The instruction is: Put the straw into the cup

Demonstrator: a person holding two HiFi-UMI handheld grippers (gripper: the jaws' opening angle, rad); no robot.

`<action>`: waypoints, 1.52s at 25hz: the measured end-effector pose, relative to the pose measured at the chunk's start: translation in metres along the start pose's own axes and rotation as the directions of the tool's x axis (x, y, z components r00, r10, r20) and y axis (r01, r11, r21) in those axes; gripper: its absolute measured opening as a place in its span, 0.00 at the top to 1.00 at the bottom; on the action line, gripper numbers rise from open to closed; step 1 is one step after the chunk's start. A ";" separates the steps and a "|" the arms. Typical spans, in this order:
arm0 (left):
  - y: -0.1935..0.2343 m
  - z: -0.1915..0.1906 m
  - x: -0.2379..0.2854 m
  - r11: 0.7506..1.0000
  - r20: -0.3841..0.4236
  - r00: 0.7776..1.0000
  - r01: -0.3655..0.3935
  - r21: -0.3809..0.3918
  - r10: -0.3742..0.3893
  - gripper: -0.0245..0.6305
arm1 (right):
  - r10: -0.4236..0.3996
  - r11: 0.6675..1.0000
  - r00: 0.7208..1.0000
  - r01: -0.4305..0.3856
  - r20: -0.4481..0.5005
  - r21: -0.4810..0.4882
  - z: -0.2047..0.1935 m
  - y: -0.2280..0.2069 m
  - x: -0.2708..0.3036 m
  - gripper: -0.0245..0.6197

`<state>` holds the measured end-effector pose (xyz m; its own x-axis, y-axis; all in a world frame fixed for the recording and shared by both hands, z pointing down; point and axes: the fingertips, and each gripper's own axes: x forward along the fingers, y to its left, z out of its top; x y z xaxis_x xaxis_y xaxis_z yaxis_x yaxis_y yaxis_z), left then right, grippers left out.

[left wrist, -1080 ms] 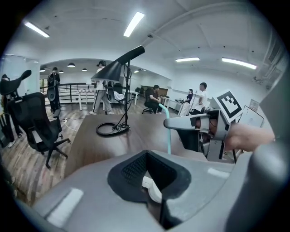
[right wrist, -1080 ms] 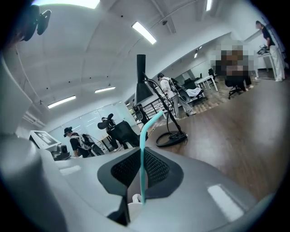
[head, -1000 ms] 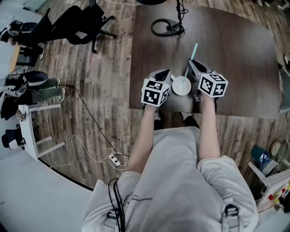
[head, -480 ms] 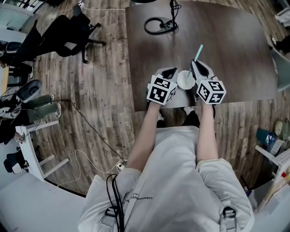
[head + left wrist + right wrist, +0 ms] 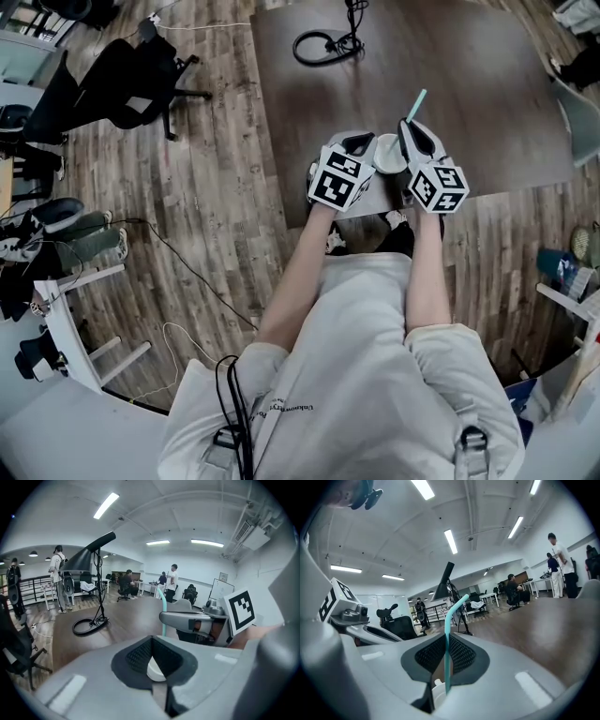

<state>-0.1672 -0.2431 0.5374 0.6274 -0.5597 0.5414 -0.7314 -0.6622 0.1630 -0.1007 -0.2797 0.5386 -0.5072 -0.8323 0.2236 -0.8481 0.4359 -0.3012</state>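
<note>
A white lidded cup (image 5: 387, 153) stands near the front edge of the dark wooden table (image 5: 487, 84). My left gripper (image 5: 361, 145) is against the cup's left side, and its jaws are closed with the white cup (image 5: 157, 670) showing in their notch. My right gripper (image 5: 411, 131) is at the cup's right side, shut on a teal straw (image 5: 416, 101). The straw (image 5: 447, 653) stands nearly upright between the pads, its bent top leaning right, and its lower end hangs over the cup (image 5: 438, 688). Whether the tip is inside the lid is hidden.
A coiled black cable and stand base (image 5: 323, 42) lie at the table's far side. An office chair (image 5: 122, 80) stands on the plank floor to the left. Cables (image 5: 178, 272) trail across the floor. People stand far off in the room.
The head camera has drifted, so the table sits higher in the picture. Both grippers, the cup and the straw keep nearly the same places relative to each other.
</note>
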 end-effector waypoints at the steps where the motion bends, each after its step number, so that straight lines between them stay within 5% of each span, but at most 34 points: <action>1: -0.001 -0.001 -0.002 1.000 -0.001 1.000 0.002 0.004 -0.002 0.96 | 0.000 1.000 1.000 0.000 0.004 -0.003 -0.002 0.003 -0.001 0.89; 24: -0.010 -0.018 -0.025 0.997 -0.040 0.998 0.045 0.069 -0.042 0.96 | -0.179 0.984 0.984 0.178 0.025 0.032 -0.045 -0.009 -0.024 0.89; 38: -0.011 -0.026 -0.022 0.997 -0.051 0.998 0.049 0.056 -0.046 0.96 | -0.153 0.987 0.987 0.156 -0.052 0.044 -0.063 -0.005 -0.017 0.89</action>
<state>-0.1799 -0.2108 0.5458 0.6458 -0.5027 0.5747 -0.6839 -0.7154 0.1427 -0.0975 -0.2465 0.5948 -0.3783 -0.8705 0.3147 -0.9091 0.2853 -0.3034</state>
